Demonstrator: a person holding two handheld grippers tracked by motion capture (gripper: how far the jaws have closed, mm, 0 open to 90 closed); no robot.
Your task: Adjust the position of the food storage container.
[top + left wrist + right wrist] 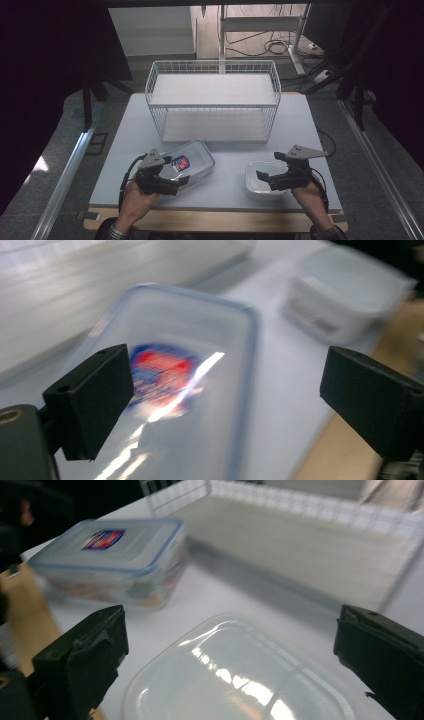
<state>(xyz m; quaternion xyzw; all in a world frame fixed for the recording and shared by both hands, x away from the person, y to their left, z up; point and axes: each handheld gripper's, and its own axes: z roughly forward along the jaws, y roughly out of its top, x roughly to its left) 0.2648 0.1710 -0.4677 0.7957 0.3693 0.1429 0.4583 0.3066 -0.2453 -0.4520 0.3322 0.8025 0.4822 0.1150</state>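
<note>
Two plastic boxes sit on the white table (125, 150), near the edge where the person stands. One is a long box with a blue rim (192, 162) and a red and blue sticker (181, 163) on its lid. It lies on the left side, just in front of a big white wire basket (212, 100) that stands at the back of the table. The other is a small white box (260, 179) with a shiny see-through lid, and it sits on the right side, a bit apart from the long one. The left gripper (172, 184) is held in the person's left hand (134, 200) and hangs over the near end of the long box. In the left gripper view its two black jaws stand wide apart, with the sticker and the lid under them, and they hold nothing. That picture is a bit blurry. The right gripper (267, 180) is held in the right hand (310, 196) and hangs over the small white box. In the right gripper view its jaws are wide apart too, with the shiny lid (240, 675) low between them. The pads do not press on it, so this gripper holds nothing either.
</note>
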